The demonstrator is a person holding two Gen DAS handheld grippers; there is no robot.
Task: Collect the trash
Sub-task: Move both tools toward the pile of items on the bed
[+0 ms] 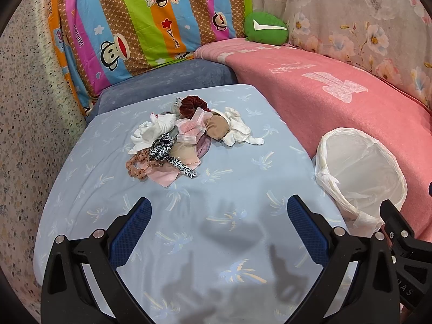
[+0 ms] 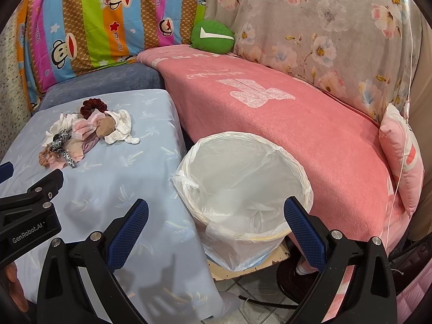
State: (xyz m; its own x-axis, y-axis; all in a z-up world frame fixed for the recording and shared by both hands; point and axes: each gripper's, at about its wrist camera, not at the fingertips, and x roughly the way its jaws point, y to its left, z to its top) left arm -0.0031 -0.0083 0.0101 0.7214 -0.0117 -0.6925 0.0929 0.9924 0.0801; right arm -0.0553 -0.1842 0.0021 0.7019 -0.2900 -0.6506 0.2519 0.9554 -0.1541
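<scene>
A pile of small items lies on the light blue table cover: white cloths, a dark red scrunchie, clear plastic bags with pink contents, a leopard-print band and beige and pink pieces. The pile also shows in the right wrist view. A bin lined with a white bag stands right of the table; it also shows in the left wrist view. My left gripper is open and empty above the cover, short of the pile. My right gripper is open and empty over the bin's near rim.
A pink blanket covers the sofa behind the bin. A striped cartoon pillow, a green cushion and floral fabric stand at the back. A pink pillow sits at the right. Tiled floor and a cable lie below the bin.
</scene>
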